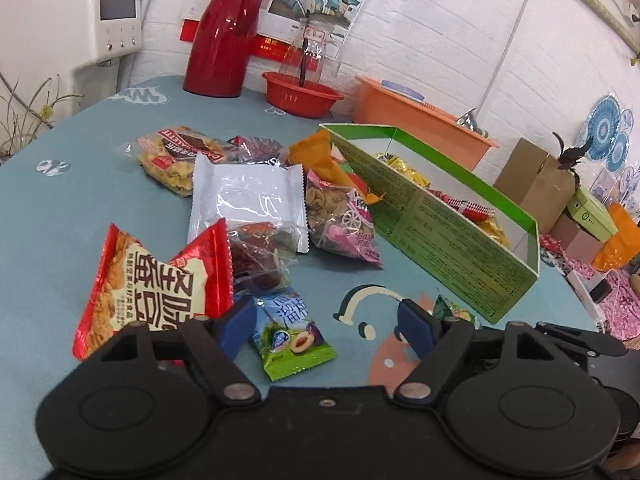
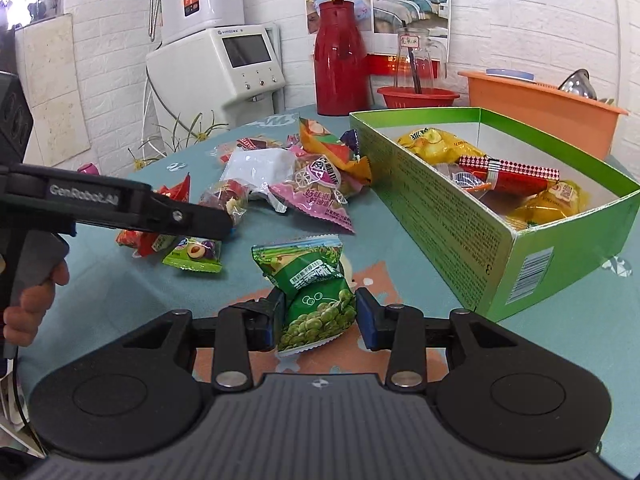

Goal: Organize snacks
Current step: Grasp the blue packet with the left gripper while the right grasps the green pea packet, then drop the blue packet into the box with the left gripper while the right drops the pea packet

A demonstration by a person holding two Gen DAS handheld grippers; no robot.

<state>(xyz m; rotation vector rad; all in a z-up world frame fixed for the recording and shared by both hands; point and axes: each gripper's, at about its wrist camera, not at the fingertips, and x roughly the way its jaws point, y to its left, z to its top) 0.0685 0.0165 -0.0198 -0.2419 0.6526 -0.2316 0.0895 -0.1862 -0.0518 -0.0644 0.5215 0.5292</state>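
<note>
Snacks [image 1: 248,200] lie heaped on the teal cartoon-print worktop [image 1: 72,216] left of the green box [image 2: 460,216], more inside it. Behind the box stand a red jug [image 2: 340,68], red bowl [image 2: 416,98] and orange tub [image 2: 540,100], against a white brick wall [image 2: 540,12]. Right gripper [image 2: 320,316] jaws pinch a pea packet [image 2: 316,292] before the box. Left gripper [image 1: 326,326] jaws gape wide, empty, over a plum sweet [image 1: 292,336].
</note>
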